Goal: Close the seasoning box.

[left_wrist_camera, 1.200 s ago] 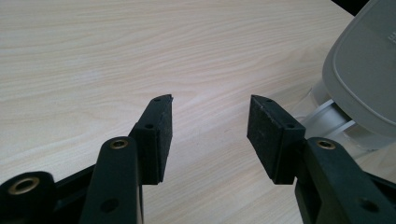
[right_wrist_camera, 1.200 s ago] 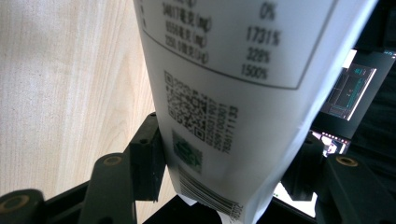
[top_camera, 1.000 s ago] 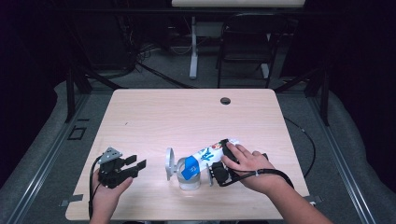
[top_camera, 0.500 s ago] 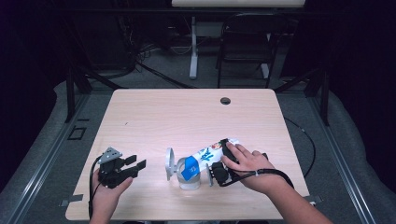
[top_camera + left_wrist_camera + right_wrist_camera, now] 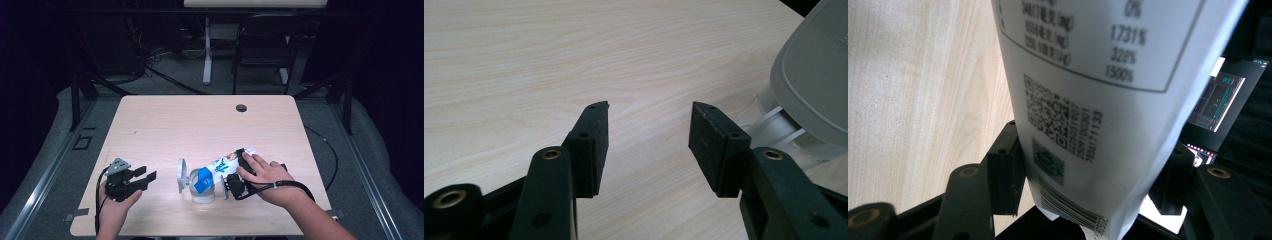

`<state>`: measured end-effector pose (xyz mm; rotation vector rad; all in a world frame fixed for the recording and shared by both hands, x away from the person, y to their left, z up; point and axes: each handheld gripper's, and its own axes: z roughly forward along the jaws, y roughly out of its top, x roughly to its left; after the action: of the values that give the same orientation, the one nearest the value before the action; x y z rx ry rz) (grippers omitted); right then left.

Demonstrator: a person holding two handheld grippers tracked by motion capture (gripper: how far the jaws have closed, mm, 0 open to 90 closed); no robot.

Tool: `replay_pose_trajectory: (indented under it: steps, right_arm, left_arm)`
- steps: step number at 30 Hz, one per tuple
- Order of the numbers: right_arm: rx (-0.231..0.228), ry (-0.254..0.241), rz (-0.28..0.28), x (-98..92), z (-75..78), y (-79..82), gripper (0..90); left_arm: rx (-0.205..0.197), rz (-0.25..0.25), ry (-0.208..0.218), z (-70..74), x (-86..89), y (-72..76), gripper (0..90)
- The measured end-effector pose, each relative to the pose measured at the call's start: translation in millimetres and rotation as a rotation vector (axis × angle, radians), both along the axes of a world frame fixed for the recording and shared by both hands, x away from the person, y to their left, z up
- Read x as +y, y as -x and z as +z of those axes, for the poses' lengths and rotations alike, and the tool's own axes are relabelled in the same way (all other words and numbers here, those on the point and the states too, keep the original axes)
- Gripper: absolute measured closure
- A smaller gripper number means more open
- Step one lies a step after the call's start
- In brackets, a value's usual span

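The pouch is a white printed bag with blue artwork, tipped over so that its blue-labelled end sits at the mouth of a small grey container whose round lid stands open on the left. Both are near the front edge of the table, in the middle of it.

My right gripper has the pouch between its jaws, which stand wide and press the bag's sides; in the right gripper view the printed back with barcode and code square runs up between them. I judge the hold to be on the lower body of the bag.

My left gripper is open with nothing between its pads; in the high view it rests at the front left of the table, well apart from the container, and its own view shows the grey lid at the right edge.

Handling, as I judge it: the pouch is light and soft, its film smooth and likely slippery, and it will buckle if squeezed hard. I would hold it across the filled body, not the limp top. The container looks light and stiff and could tip or slide; steadying its base with the free gripper is advisable.

The surface is pale wood-grain laminate, flat and smooth, with a dark grommet near the far edge. The room beyond is dark, with a chair and stand legs on grey floor.
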<state>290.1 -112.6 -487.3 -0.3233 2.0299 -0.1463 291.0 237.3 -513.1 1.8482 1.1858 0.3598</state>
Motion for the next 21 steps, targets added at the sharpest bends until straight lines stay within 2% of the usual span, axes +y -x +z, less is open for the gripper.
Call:
replay_pose_trajectory:
  steps: [7, 17, 18, 21]
  right_arm:
    - [0.003, -0.013, 0.011, 0.0, -1.3, -0.6, 42.7]
    - [0.000, -0.002, 0.008, 0.6, -0.5, 0.3, 42.7]
    - [-0.005, 0.010, 0.004, 1.2, 0.6, 0.9, 42.8]
    - [-0.001, -0.002, 0.010, 0.5, -0.4, 0.2, 42.8]
  left_arm:
    - [0.000, 0.001, 0.002, 0.0, -0.1, 0.1, 50.6]
    - [0.005, -0.003, -0.001, 0.1, 0.2, 0.2, 50.6]
    - [0.004, -0.005, -0.004, 0.1, 0.5, 0.1, 50.6]
    - [0.005, -0.003, -0.002, 0.0, 0.3, 0.2, 50.6]
